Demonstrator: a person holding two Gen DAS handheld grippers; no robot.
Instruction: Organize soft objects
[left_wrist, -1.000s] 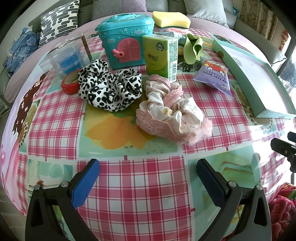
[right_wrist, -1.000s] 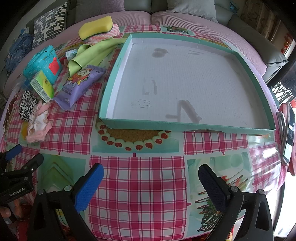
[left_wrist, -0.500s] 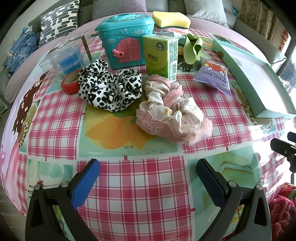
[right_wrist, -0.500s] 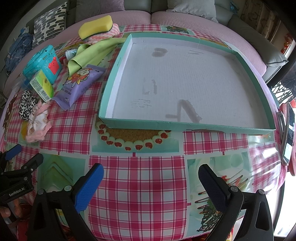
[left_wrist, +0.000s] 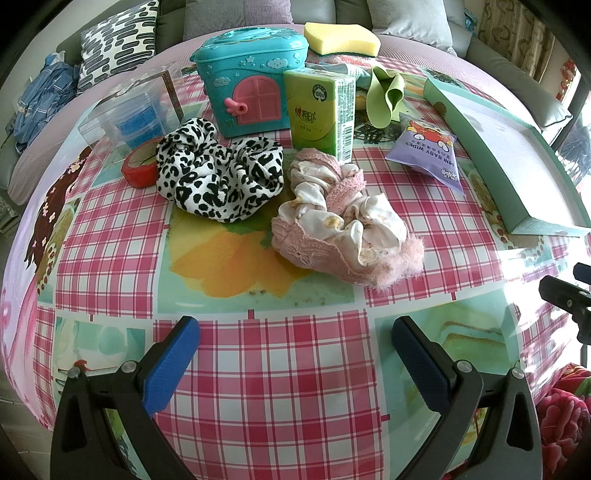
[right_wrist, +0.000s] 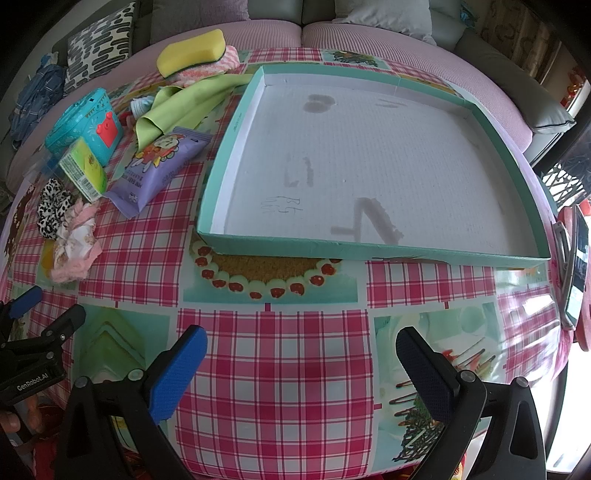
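Left gripper (left_wrist: 295, 354) hovering wide open and empty short of the pink scrunchie (left_wrist: 343, 229) on the desk (left_wrist: 280, 398), right gripper (right_wrist: 301, 363) idling equally open facing the empty tray (right_wrist: 369, 251); going in low, pinching the bunched middle.

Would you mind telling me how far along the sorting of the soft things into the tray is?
Nothing looks done: the teal tray holds no objects. Nothing is in hand either; the left claw and right claw are both open over the tablecloth. Everything remains: the leopard scrunchie, pink scrunchie, green cloth and yellow sponge all lie outside the tray.
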